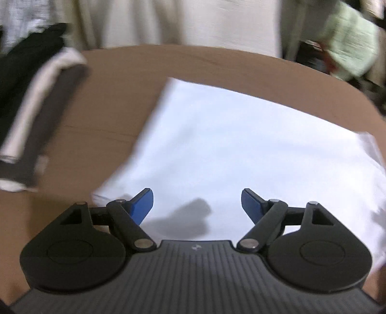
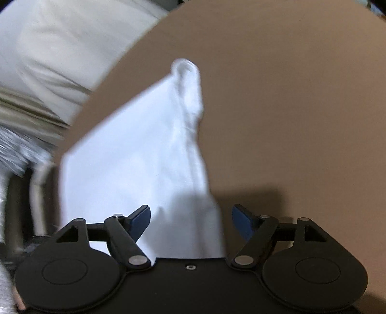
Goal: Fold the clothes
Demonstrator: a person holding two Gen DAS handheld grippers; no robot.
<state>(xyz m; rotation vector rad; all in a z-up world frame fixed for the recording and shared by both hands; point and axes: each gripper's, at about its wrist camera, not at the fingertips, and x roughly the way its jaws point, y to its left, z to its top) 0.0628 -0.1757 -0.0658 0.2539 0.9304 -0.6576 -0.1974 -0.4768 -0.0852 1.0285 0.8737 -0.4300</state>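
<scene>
Item one: white garment [image 1: 241,149], folded into a flat panel, lying on the brown table [image 1: 115,106]. In the left wrist view it fills the middle and right of the tabletop, its far edge straight, its near-left corner slightly rumpled. In the right wrist view the same white cloth [image 2: 135,164] runs away from the camera, and its right edge is bunched into a raised, wrinkled ridge ending in a small rolled tip.

Item two: left gripper [image 1: 197,203], blue-padded fingers [image 1: 143,204] spread wide, nothing between them; it hovers over the near part of the garment and throws a shadow on the cloth.

Item three: right gripper [image 2: 190,218], fingers likewise spread wide and empty. Its left finger is over the cloth, its right finger over bare table [image 2: 289,116], with the garment's rumpled edge passing below the gap (contact with the cloth cannot be told).

Item four: stack of folded clothes [image 1: 36,116], dark and white layers, at the left edge of the table, apart from the white garment.

Item five: pale curtain-like fabric [image 1: 168,21] behind the table; a pale green cloth [image 1: 349,41] at far right, blurred.
</scene>
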